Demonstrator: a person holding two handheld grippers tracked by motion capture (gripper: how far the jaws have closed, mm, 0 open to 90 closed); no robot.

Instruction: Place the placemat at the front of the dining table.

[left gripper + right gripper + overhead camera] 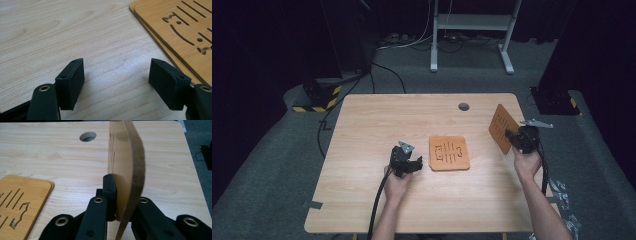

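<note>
Your desk [377, 200] carries a stack of orange boards [449, 153] lying flat near its middle; take that stack as your landmark. Well to its right, near the desk's right edge, your right gripper [518, 140] holds one orange board [502, 127] up off the surface, tilted on edge, its jaws clamped on the board's lower rim, as the right gripper view shows [130, 157]. Held like that, it likely clears the stack for moving. Just left of the stack your left gripper [412, 165] sits low over bare wood, its jaws apart with nothing between them [116, 77], probably ready to steady the stack's near edge [160, 43]. There is open desk left of and beyond the stack, as far as the round hole [463, 106].
</note>
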